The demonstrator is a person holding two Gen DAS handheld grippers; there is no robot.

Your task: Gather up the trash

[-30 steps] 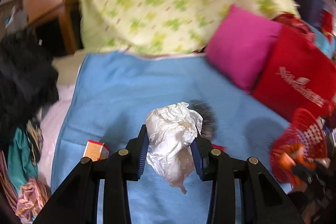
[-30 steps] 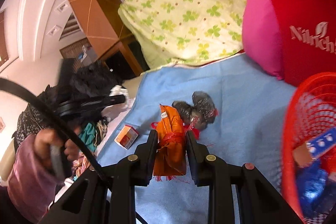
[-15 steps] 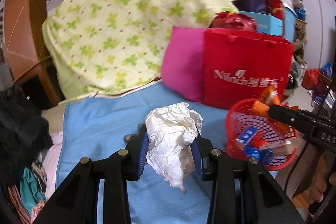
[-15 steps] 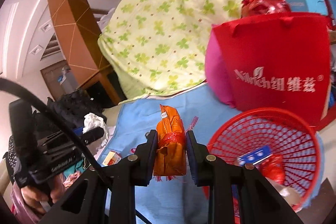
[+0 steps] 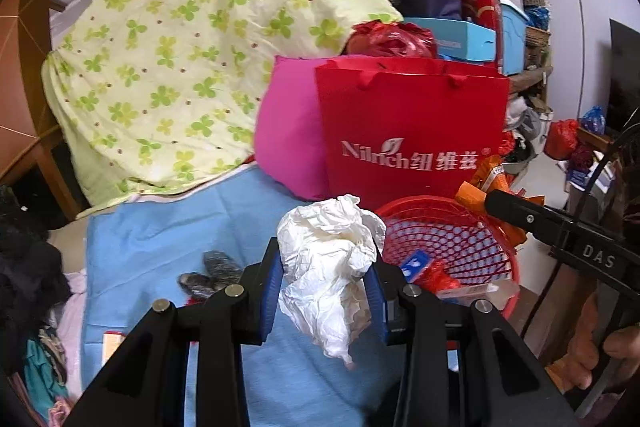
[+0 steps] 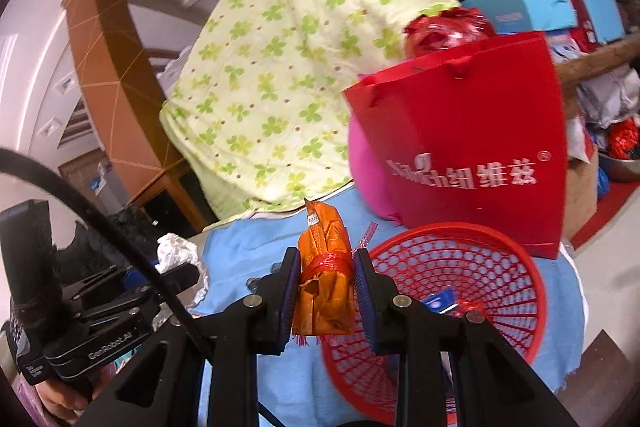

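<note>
My left gripper (image 5: 324, 291) is shut on a crumpled white tissue (image 5: 332, 267) and holds it above the blue cloth, just left of the red mesh basket (image 5: 460, 243). My right gripper (image 6: 326, 287) is shut on an orange snack wrapper (image 6: 326, 279) tied with red tape, held near the left rim of the basket (image 6: 460, 291). The basket holds several wrappers. The right gripper with its orange wrapper also shows in the left wrist view (image 5: 492, 199) over the basket's far rim. The left gripper with the tissue shows in the right wrist view (image 6: 176, 255).
A red paper bag (image 5: 412, 135) and a pink cushion (image 5: 288, 139) stand behind the basket. A green clover quilt (image 5: 192, 59) is piled at the back. A dark crumpled wrapper (image 5: 208, 271) and a small orange box (image 5: 112, 341) lie on the blue cloth (image 5: 160, 235). Clothes lie left.
Both grippers have swung right towards the red basket, each still holding its item. The basket now sits close in front of both.
</note>
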